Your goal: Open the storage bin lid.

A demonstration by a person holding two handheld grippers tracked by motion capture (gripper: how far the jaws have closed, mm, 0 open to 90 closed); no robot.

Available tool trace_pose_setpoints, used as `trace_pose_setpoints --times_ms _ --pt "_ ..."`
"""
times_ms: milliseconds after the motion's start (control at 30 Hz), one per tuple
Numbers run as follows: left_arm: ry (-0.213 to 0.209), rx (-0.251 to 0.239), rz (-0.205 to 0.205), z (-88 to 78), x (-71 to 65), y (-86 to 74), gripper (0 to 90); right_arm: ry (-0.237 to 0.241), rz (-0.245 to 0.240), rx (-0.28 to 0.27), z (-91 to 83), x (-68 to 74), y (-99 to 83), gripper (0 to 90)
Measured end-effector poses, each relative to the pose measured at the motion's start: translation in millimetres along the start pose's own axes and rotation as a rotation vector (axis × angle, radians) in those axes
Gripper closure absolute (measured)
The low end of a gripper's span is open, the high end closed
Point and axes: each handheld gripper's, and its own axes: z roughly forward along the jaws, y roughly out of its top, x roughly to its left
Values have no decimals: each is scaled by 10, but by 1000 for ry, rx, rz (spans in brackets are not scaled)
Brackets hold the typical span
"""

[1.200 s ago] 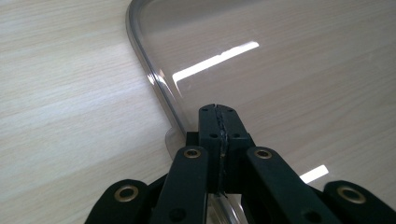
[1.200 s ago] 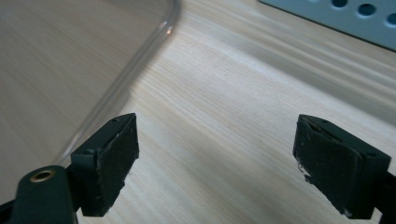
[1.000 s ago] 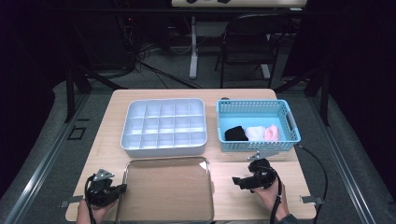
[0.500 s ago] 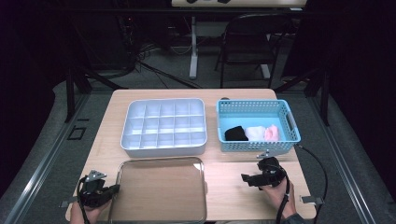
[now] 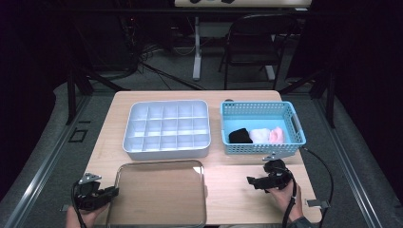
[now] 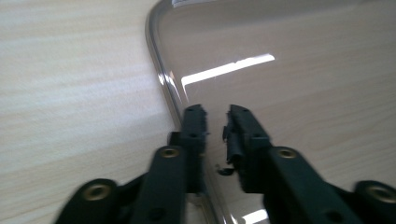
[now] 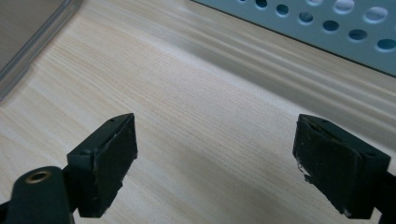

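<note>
Dark room, folding chair (image 5: 254,45) behind

On the desk (image 5: 237,190), the compartment tray (image 5: 167,128) sits toward the far left corner, with the basket (image 5: 263,148) just beside it on the right, near the far right corner. Three rolled cloth bundles (image 5: 259,136) lie side by side in the basket. The flat metal tray (image 5: 159,192) lies at the near edge, in front of the compartment tray. The left gripper (image 5: 107,195) is at that tray's left rim; the right gripper (image 5: 251,182) is in front of the basket.
</note>
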Motion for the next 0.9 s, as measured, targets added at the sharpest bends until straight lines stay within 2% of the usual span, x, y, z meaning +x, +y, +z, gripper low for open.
trace_pose_setpoints --times_ms 67,100,167,200,233,267,300,367,433,467,500,633,733,800,900 --pt "6 -28 28 -78 -60 55 556 -2 -13 2 -3 3 5 111" --pt "0 -40 28 -105 -94 77 500 -1 -19 8 -6 5 9 102" --pt "2 -64 61 -163 -196 140 385 5 -31 11 -24 1 15 92" --pt "-14 -76 80 -176 -306 205 316 2 -38 1 -47 -2 17 88" --pt "-14 -76 80 -176 -306 205 288 2 -38 1 -47 -2 17 88" --pt "-23 -83 90 -161 -378 255 288 0 -45 2 -56 -3 20 85" --pt "-26 -84 103 -143 -436 299 222 18 -51 5 -80 -8 30 80" --pt "-38 -95 119 -99 -536 364 168 28 -53 -1 -95 -8 39 74" --pt "-42 -84 161 -19 -661 410 144 26 -49 1 -101 0 46 65" --pt "-42 -75 182 22 -698 425 128 26 -64 18 -105 8 63 60" --pt "-31 -55 214 91 -748 439 58 30 -71 20 -114 22 83 59" --pt "-30 -35 248 150 -799 421 23 46 -76 40 -128 35 118 54" --pt "-27 -34 269 171 -809 415 3 56 -86 28 -170 45 149 54" --pt "-30 -42 268 171 -814 416 3 56 -88 22 -218 53 168 54" --pt "-9 -42 301 167 -831 434 3 60 -96 3 -289 51 211 58"
